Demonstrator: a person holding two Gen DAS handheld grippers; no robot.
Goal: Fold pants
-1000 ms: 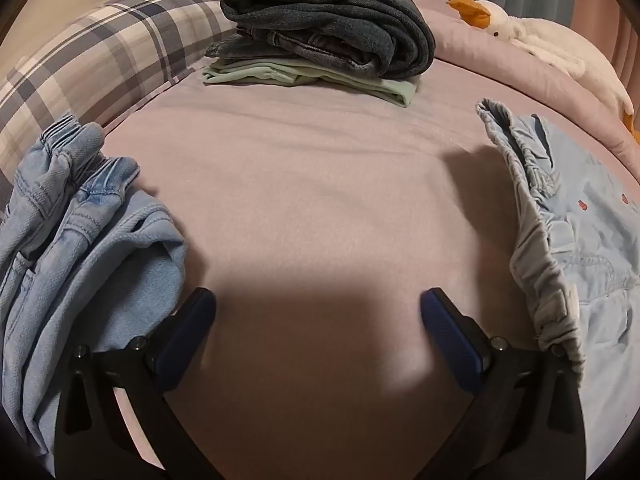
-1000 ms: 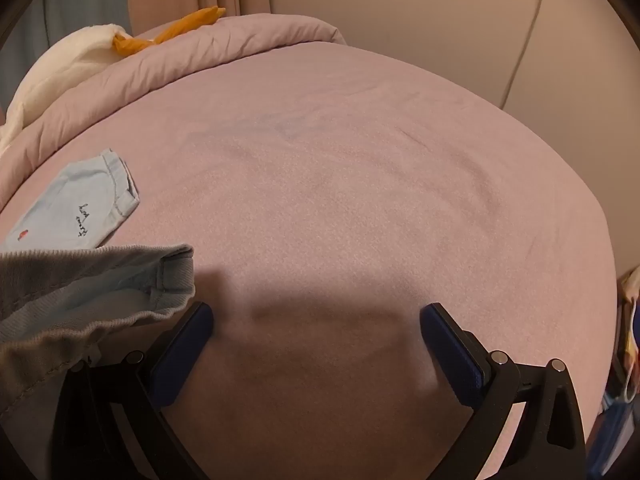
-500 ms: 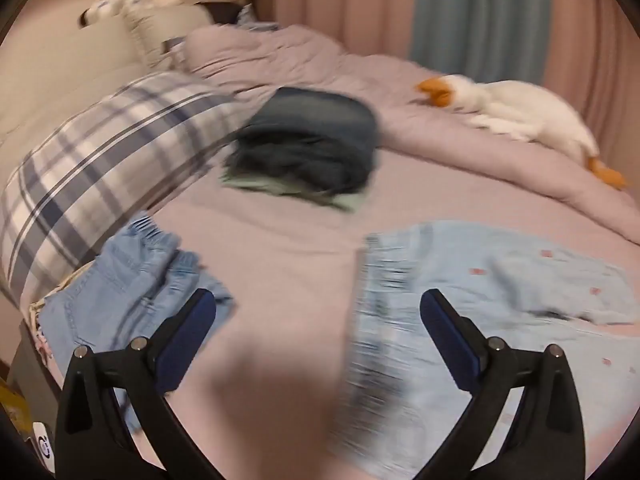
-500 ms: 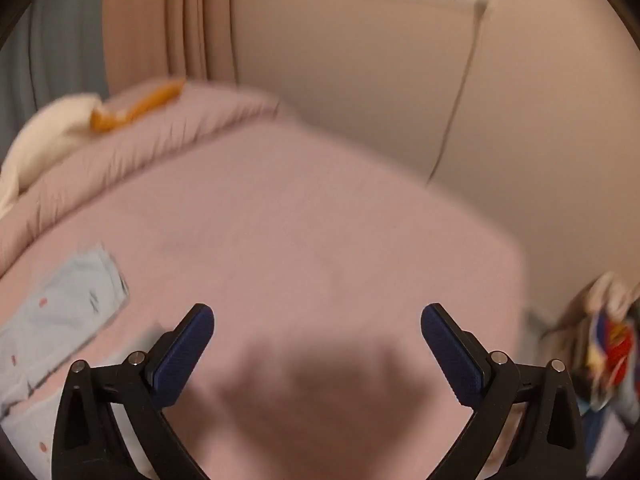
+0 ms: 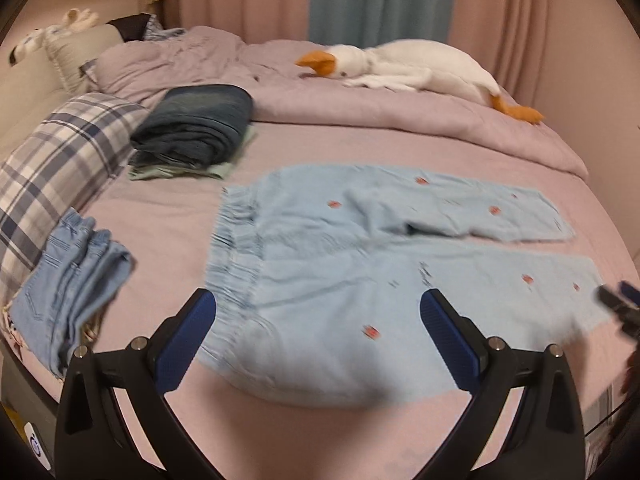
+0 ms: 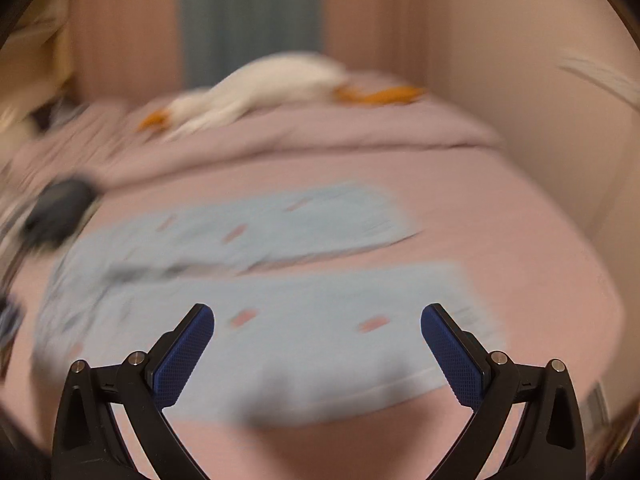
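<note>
Left wrist view: your left gripper (image 5: 318, 320) has its fingers spread wide with nothing between them, raised above the near edge of the bed (image 5: 168, 224). The light blue pants (image 5: 360, 264) lie flat on the pink sheet, waistband to the left, both legs running right and splayed apart; small red marks dot the fabric. A folded pair of light jeans (image 5: 68, 292) sits at the near left edge, well apart from the pants. A dark folded stack (image 5: 196, 124) rests far left beside the plaid pillow (image 5: 52, 160). A plush goose (image 5: 404, 66) lies on the far duvet.

Right wrist view, heavily blurred: your right gripper (image 6: 318, 320) is also wide open and holds nothing. The pants (image 6: 280, 320) spread below it, leg ends to the right. Goose (image 6: 260, 88) far, dark stack (image 6: 60, 212) far left.
</note>
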